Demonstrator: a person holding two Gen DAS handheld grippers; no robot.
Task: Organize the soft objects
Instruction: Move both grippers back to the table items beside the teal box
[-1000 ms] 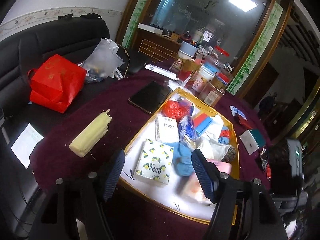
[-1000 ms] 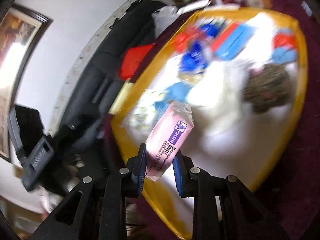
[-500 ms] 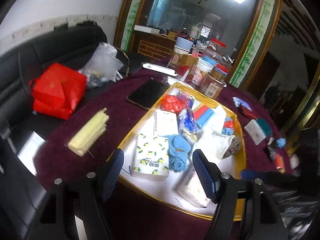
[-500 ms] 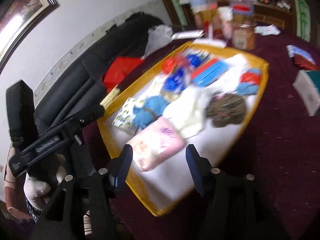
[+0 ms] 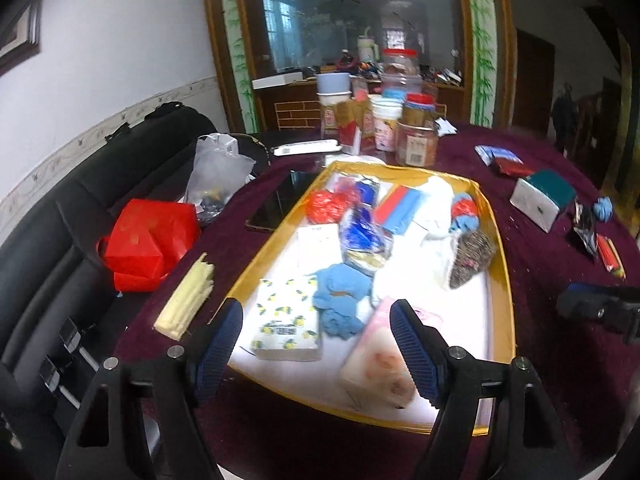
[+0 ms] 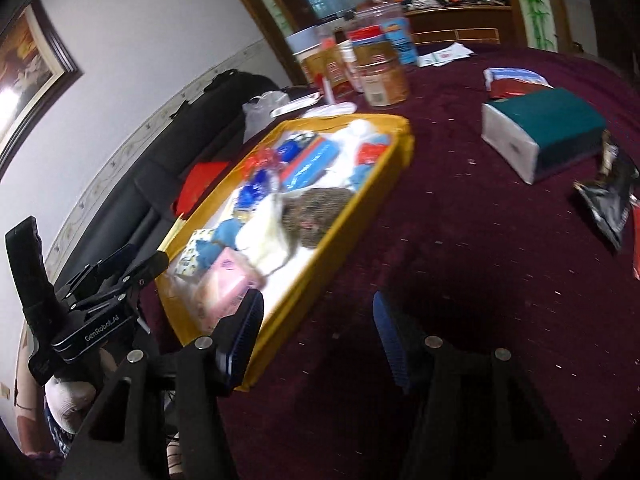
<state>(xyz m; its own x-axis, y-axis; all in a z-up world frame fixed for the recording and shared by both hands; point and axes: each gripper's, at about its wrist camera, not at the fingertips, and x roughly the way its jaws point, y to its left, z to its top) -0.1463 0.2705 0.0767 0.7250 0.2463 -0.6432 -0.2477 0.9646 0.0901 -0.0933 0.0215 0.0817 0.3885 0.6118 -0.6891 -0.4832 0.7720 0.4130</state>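
Blue-padded fingers of the left gripper point(image 5: 316, 346) stand wide and are opening further, holding nothing, above the near end of the yellow tray point(image 5: 505, 280). Between them lie a lemon-print tissue pack point(image 5: 286, 326) and a pink tissue pack point(image 5: 378, 360), both inside the tray. Beyond, a blue cloth point(image 5: 340, 296). The right gripper point(image 6: 318, 338) hangs half open and empty over the maroon tablecloth point(image 6: 480, 260), just beside the tray.

Matt napped cloth on table point(image 6: 460, 216)
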